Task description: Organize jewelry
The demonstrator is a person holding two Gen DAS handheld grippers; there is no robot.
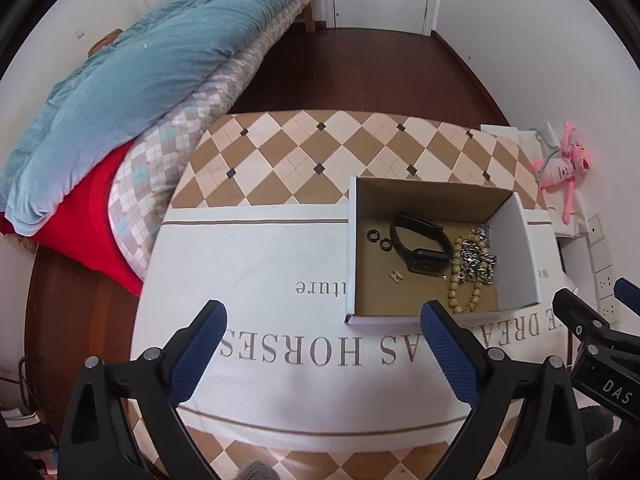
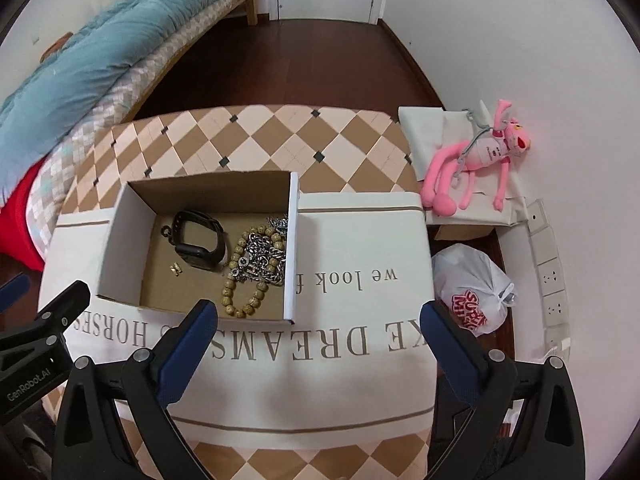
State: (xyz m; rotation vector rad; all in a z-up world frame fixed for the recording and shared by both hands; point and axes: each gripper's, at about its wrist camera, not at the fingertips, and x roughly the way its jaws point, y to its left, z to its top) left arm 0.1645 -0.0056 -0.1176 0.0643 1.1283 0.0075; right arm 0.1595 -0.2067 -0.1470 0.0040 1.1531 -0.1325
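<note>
A cloth-covered table carries an open cardboard box holding a black watch, bead bracelet, silver chain and 2 rings. Left gripper and right gripper hover nearby, fingers spread apart, empty.

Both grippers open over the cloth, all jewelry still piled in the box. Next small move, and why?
Probably ease the right gripper forward and down into the cardboard box toward the wooden bead bracelet. Both grippers, including the left gripper, are open and hold nothing. The bracelet lies nearest the box's front edge, tangled against the silver chain, so it looks like the easiest piece to lift first.
</note>
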